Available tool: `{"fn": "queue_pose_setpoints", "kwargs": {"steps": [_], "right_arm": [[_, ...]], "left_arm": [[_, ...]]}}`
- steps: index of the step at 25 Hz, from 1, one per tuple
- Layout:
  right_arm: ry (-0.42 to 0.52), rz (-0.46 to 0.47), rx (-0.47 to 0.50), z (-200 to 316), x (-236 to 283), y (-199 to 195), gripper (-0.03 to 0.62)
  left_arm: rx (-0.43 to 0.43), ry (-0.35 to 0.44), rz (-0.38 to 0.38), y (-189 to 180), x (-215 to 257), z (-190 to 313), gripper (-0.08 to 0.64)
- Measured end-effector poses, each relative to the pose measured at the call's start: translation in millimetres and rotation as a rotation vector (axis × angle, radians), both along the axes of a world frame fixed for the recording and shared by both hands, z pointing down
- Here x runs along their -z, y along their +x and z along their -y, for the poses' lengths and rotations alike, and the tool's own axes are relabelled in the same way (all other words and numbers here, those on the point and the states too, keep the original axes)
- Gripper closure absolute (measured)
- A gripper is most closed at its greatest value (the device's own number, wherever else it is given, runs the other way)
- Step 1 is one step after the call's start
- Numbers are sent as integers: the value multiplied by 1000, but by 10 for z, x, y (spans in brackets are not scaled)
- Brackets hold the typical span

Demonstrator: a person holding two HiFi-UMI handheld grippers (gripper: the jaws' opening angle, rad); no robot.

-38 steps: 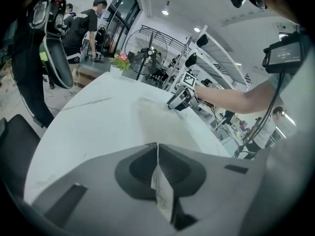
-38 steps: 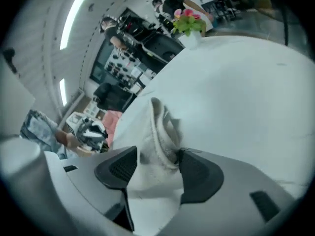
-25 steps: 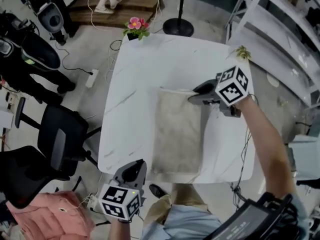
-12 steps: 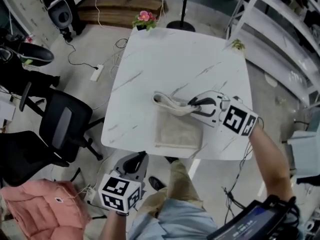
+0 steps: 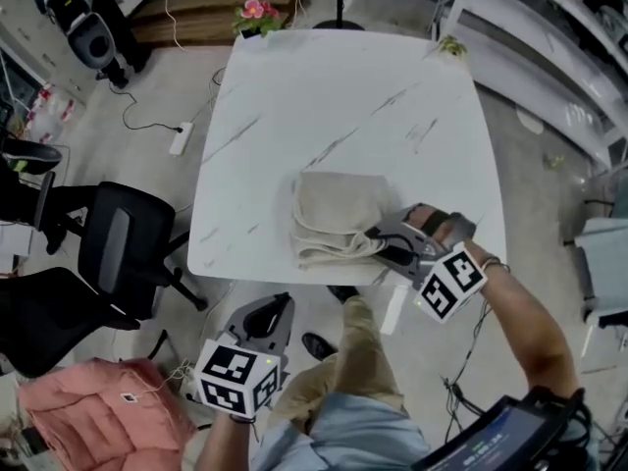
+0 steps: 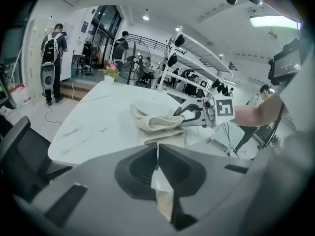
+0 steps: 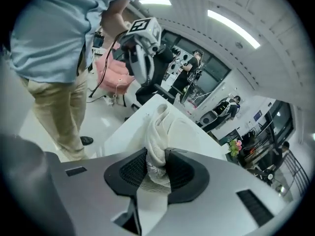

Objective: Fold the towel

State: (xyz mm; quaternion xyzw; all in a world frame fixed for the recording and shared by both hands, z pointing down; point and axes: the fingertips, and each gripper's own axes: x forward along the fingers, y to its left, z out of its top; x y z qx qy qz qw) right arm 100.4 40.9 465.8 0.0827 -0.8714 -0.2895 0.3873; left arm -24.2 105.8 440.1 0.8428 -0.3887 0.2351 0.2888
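A beige towel (image 5: 334, 219) lies folded over on itself on the white marble table (image 5: 334, 96), close to the near edge. My right gripper (image 5: 378, 243) sits at the towel's near right corner. In the right gripper view a thick bunch of towel (image 7: 160, 127) fills the gap between the jaws and touches both pads; the right gripper (image 7: 156, 155) has just been opening around it. My left gripper (image 5: 273, 309) hangs off the table below its near edge, shut and holding nothing. The left gripper view shows the towel (image 6: 155, 122) and the right gripper (image 6: 184, 119) ahead.
A black office chair (image 5: 123, 253) stands left of the table, with a pink bundle (image 5: 98, 420) on the floor near it. A flower pot (image 5: 253, 13) sits at the table's far left corner. White shelving (image 5: 549, 27) runs along the right. My own legs (image 5: 343, 371) stand at the near edge.
The right gripper has carried the towel's far edge toward me, folding the long towel over to about half its length. It has rolled. The left gripper stayed shut and shifted a little.
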Motion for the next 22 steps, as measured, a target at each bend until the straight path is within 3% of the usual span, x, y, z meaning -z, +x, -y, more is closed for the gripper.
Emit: {"fn": "queue_pose_setpoints", "kwargs": {"steps": [5,8,10,14,16,18,22], "right_arm": [[19,-40,8,-157,-232,60,428],[-99,7,-8,-270,-113,82,362],[-216,95,-49,-284,96,92,353],[-345,322,-174,-3,618,82,411],[-360,392,-241,199,776,52,485],[-365,398,-298,391,790,49,516],[-394,329,-337,593,563,90,551]], "left_arm": [[-31,-11,12,114,-150,75,548],[-50,-6,7,190,-129,122,546],[-58,15,-4,219,-53,180,548],[-97,82,-28,407,161,367,548],[-131,104,-40,589,203,463,548],[-164,91,-57,819,137,562,548],[-236,-20,-86,1272,-179,616,546]]}}
